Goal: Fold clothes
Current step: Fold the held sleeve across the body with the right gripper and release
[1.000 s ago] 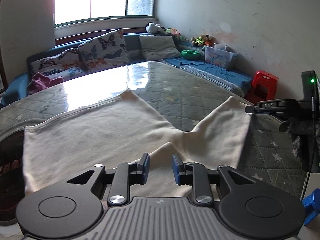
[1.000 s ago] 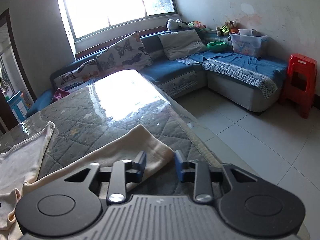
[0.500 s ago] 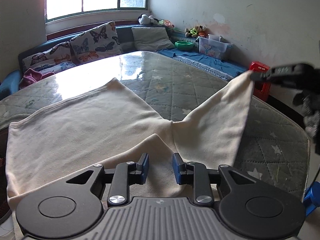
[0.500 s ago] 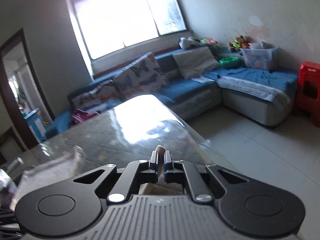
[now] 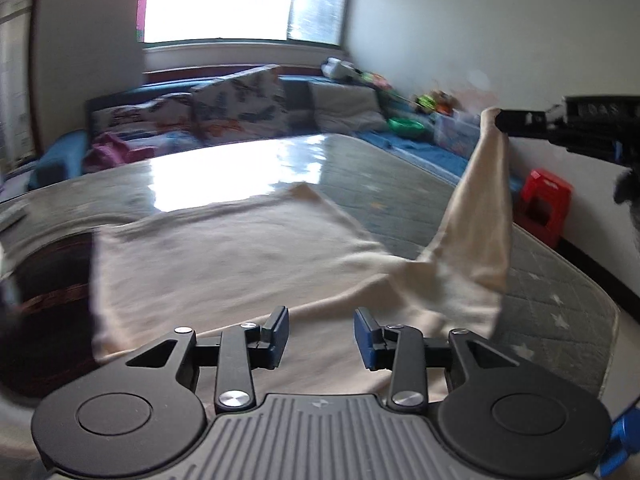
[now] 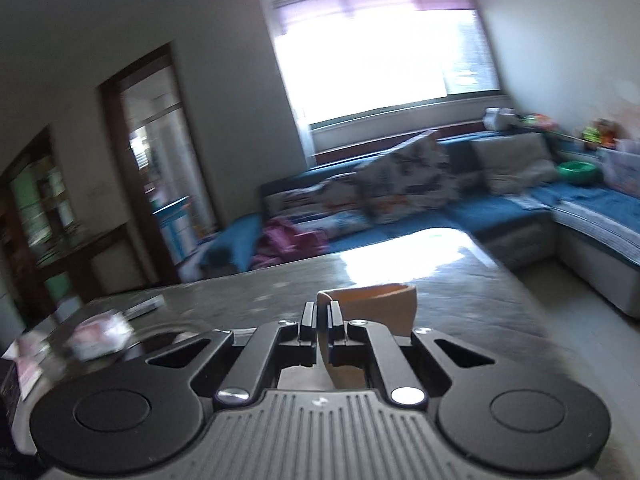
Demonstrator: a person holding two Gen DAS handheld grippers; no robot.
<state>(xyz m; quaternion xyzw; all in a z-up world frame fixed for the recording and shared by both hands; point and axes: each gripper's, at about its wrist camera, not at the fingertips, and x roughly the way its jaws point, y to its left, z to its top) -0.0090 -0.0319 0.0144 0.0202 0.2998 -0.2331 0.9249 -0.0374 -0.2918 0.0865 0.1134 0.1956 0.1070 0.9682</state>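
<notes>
A cream garment [image 5: 240, 256] lies spread mostly flat on the quilted grey worktop [image 5: 560, 292]. Its right corner is lifted clear of the surface, stretched up taut to a point at the upper right. In the right wrist view a folded edge of the same cloth [image 6: 376, 304] stands curled upward.

right gripper [image 6: 322, 322] clamped, cream garment [image 5: 248, 256] corner lifted higher

Garment [image 5: 240, 256] on table [image 5: 560, 304]; sofa [image 6: 520, 208] behind.
</notes>
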